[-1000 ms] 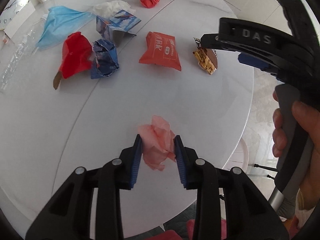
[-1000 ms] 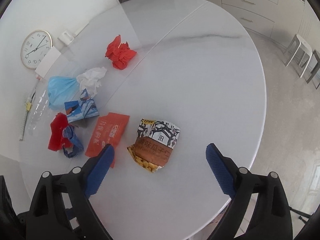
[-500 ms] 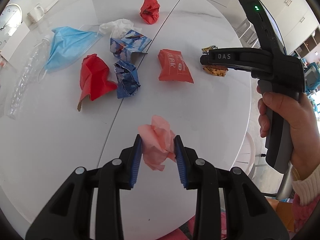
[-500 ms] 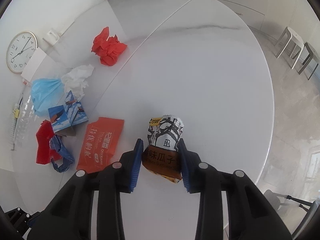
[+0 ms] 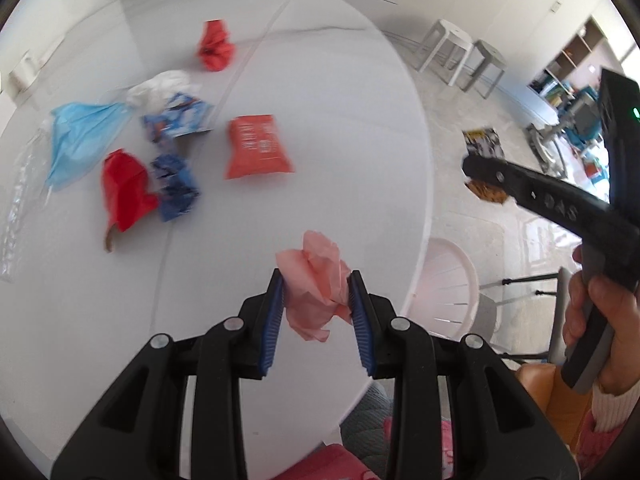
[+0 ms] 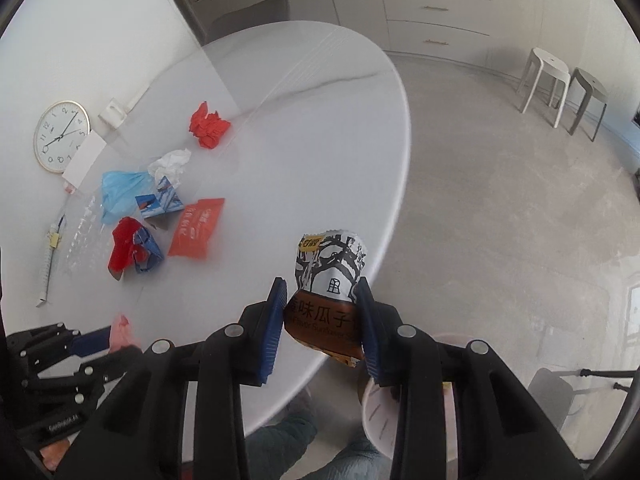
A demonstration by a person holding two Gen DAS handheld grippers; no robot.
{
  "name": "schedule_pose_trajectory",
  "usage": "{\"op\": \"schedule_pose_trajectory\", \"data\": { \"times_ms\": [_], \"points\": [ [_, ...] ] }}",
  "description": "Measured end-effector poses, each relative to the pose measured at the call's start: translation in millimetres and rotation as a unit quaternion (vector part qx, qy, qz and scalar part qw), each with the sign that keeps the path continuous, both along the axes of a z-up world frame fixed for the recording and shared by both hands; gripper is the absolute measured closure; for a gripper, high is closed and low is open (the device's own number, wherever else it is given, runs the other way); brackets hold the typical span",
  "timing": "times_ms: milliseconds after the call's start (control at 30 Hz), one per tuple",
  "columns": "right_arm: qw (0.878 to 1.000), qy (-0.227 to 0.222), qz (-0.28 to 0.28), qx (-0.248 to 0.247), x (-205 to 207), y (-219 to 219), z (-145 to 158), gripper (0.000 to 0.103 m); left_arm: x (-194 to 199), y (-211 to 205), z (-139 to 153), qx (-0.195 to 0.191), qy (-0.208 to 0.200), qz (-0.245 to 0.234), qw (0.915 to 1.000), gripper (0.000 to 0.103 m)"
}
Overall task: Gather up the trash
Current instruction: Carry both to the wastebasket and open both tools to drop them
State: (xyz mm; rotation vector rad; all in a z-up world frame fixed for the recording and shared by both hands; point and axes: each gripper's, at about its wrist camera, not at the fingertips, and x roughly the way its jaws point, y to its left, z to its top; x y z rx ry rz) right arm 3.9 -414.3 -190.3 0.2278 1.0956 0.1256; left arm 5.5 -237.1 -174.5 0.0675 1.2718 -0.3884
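Note:
My left gripper (image 5: pixel 316 292) is shut on a crumpled pink tissue (image 5: pixel 314 280) and holds it above the white round table's (image 5: pixel 340 120) near right edge. My right gripper (image 6: pixel 322 304) is shut on a black, white and brown sunflower seed packet (image 6: pixel 328 284), held off the table's edge above a pale pink bin (image 6: pixel 380 412). The bin also shows in the left wrist view (image 5: pixel 448 288), with the right gripper (image 5: pixel 476 168) and the packet (image 5: pixel 482 144) above the floor.
On the table lie an orange packet (image 5: pixel 256 148), red crumpled paper (image 5: pixel 214 46), white tissue (image 5: pixel 160 88), blue face mask (image 5: pixel 80 136), blue printed carton (image 5: pixel 176 120), red wrapper (image 5: pixel 124 188), blue wrapper (image 5: pixel 176 188) and a clear bottle (image 5: pixel 20 208). Two stools (image 6: pixel 560 80) stand on the floor.
My right gripper closed on the seed packet, lifted it and carried it off the table's edge over the bin. My left gripper moved right with the pink tissue.

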Motion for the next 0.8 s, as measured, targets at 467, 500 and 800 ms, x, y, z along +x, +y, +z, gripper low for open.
{"op": "schedule_pose_trajectory", "data": {
  "times_ms": [467, 500, 800],
  "points": [
    [0.993, 0.029, -0.114, -0.008, -141, -128, -2, 0.067, -54, -158, -4, -0.025, 0.025, -0.15, 0.9881, 0.071],
    [0.993, 0.03, -0.117, -0.008, -146, -133, -2, 0.067, -57, -167, -7, -0.026, 0.03, -0.155, 0.987, 0.071],
    [0.993, 0.029, -0.116, -0.005, -168, -159, -5, 0.066, -74, -207, -17, -0.024, 0.05, -0.175, 0.983, 0.07]
  ]
}}
